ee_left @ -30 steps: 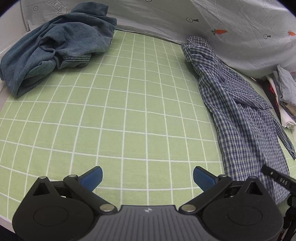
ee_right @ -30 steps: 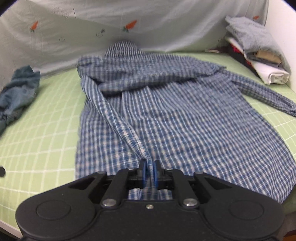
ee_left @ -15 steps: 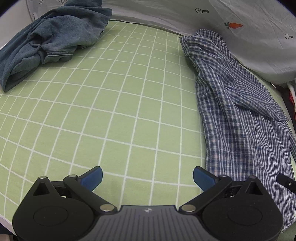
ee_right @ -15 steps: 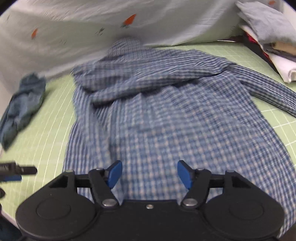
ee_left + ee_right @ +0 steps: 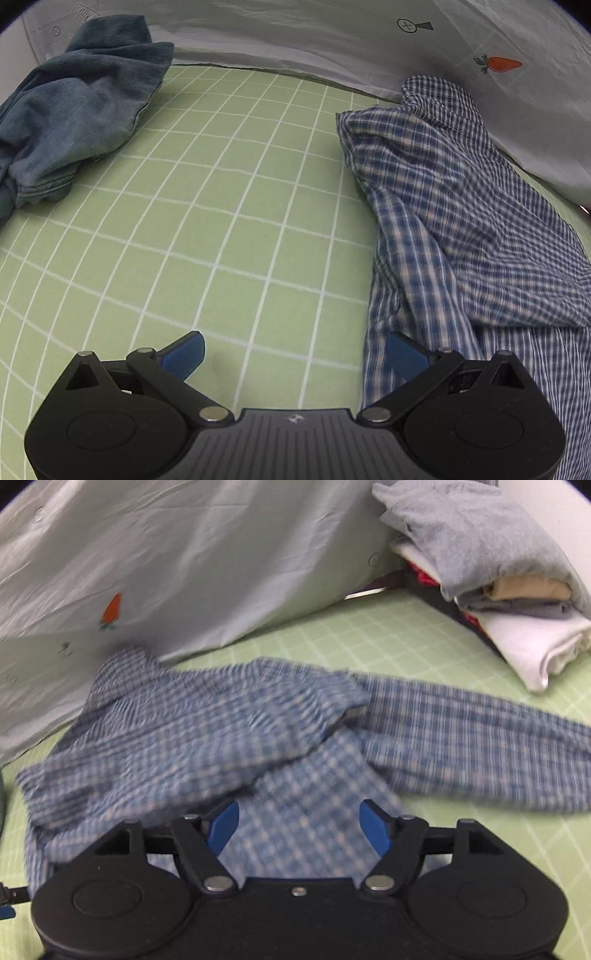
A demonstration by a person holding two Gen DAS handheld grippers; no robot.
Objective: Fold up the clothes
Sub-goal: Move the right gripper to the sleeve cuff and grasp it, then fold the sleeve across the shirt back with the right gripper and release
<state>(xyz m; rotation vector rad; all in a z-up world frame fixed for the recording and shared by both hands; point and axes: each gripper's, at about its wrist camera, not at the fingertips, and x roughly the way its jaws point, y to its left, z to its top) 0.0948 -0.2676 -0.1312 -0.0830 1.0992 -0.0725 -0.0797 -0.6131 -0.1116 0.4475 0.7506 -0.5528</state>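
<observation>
Released since earlier, plaid shirt (image 5: 229,738) lying lengthwise (collar toward backdrop), right tool (image 5: 298,829) and left tool (image 5: 293,356) both spread apart.

The checked shirt (image 5: 207,738) is smeared by motion in the right wrist view, so its folds and collar cannot be made out. Its sleeve (image 5: 498,746) runs off the right edge (cuff unseen). In the left wrist view the shirt's hem lies behind the left tool (image 5: 293,356), and the denim garment (image 5: 74,114) is cut by the left edge.
</observation>
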